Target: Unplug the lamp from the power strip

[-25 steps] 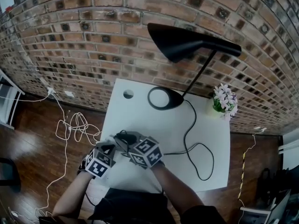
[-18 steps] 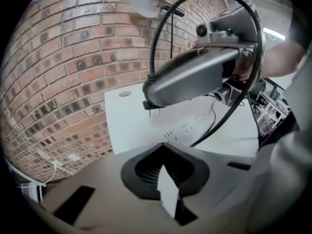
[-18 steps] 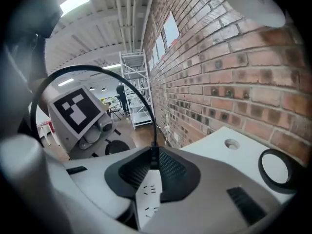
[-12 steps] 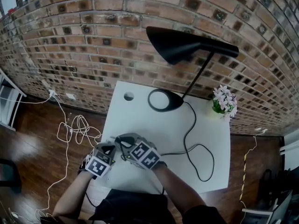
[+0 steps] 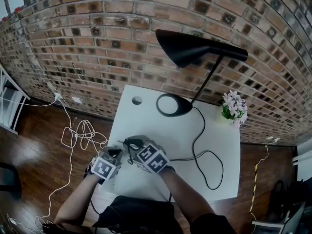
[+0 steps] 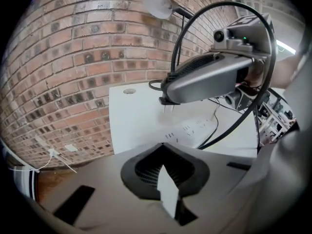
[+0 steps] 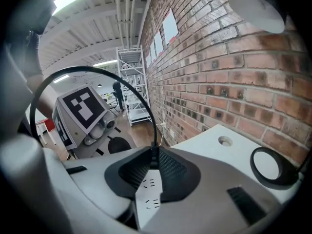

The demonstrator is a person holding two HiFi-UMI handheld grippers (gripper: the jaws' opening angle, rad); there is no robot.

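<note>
The white rectangular worktop (image 5: 222, 145) stands against the brick wall (image 5: 97, 43). The black desk lamp with a cone shade (image 5: 195, 48) is at its back edge. The lamp's thin black cord (image 5: 214, 156) loops over the right half of the worktop and runs to the two grippers at the front left.

The main step looks done. In the left gripper view, the black two-prong plug (image 6: 166, 101) hangs in the air just above the long white plastic power strip (image 6: 192, 128). Its bare metal prongs are in full sight and clear of every socket. The right gripper (image 7: 153, 167) is clamped on that plug. The left gripper (image 6: 165, 177) is closed on a white slab that I take to be the near end of the strip, pinning it down. What is left, as I judge it, is only to carry the plug aside and let both things go.

The strip appears to lie flat with its socket face up. Its long axis runs away from the left gripper's jaws, passing under the right gripper, though white on white blurs its edges. The plug's prongs point down at the socket face. Its body runs roughly upright, and the cord leaves its back and arches up and over.
</note>
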